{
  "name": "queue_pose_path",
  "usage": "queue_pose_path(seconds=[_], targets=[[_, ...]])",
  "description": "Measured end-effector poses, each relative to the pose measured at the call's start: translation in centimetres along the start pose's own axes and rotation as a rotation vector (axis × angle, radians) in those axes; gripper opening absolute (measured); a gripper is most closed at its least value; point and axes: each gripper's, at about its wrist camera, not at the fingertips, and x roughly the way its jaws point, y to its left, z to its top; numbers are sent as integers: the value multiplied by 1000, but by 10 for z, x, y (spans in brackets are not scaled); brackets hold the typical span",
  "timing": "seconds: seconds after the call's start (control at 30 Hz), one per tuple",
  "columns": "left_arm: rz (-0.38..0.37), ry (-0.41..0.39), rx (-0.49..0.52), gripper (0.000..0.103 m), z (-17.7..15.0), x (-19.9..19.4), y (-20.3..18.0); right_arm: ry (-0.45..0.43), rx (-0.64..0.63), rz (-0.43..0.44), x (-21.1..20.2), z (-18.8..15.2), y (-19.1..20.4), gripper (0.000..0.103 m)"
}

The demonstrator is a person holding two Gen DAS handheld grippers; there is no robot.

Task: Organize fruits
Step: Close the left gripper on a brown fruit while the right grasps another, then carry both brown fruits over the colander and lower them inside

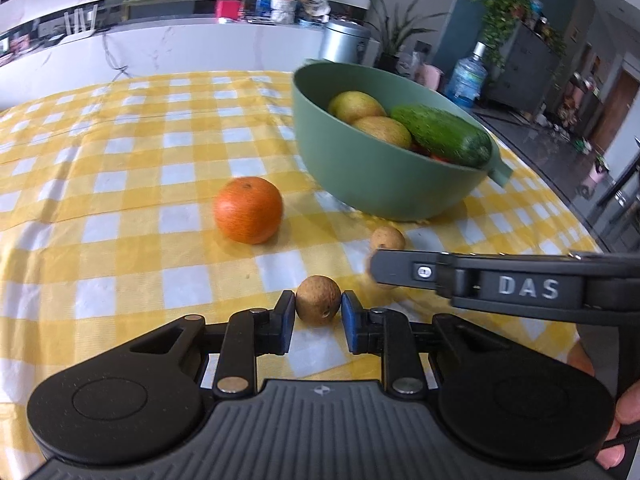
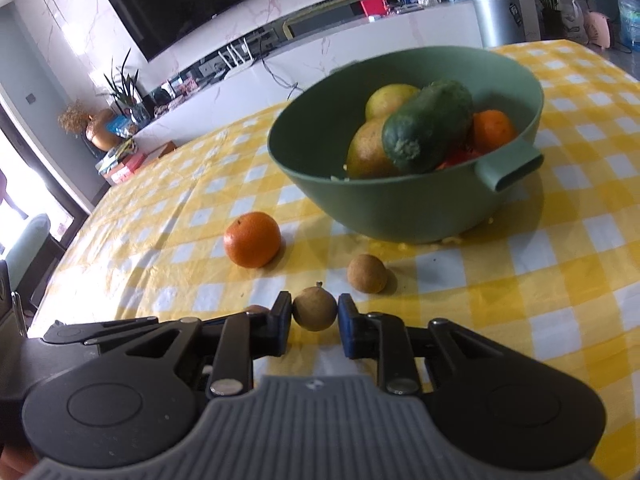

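On the yellow checked tablecloth (image 1: 120,184), my left gripper (image 1: 319,308) is shut on a small brown longan (image 1: 319,300), its blue pads pressing both sides. My right gripper (image 2: 315,314) is likewise shut on another longan (image 2: 315,308) with a short stem. In the left wrist view the right gripper (image 1: 376,270) reaches in from the right, mostly hiding its fruit. A third longan (image 2: 367,273) lies loose near the green bowl (image 2: 400,212). An orange (image 1: 248,210) sits left of the bowl. The bowl holds a cucumber (image 2: 428,126), yellow pears (image 2: 370,148) and another orange (image 2: 492,130).
The bowl has a spout-like handle (image 2: 516,168) pointing toward the right side. The left gripper's body (image 2: 100,330) fills the lower left of the right wrist view. A white counter (image 1: 180,44) and a metal bin (image 1: 344,40) stand behind the table.
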Motion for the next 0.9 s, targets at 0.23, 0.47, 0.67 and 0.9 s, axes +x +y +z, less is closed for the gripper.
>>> queue_pose_path(seconds=[0.23,0.47,0.67,0.9], targets=[[45,-42,-10,27,14,-20,-6,-79,-60,-10,-27,-1,9,21],[61,-103,20,27,35,-40,-21,-155,-85,-16,-57,5,12,21],[58,-136,56,27,53,-45,-36,-213,-118,-34,-80,15,15,21],[79,-141,81,27,79,-39,-49,-249,-233,-93,-91,37,21,21]])
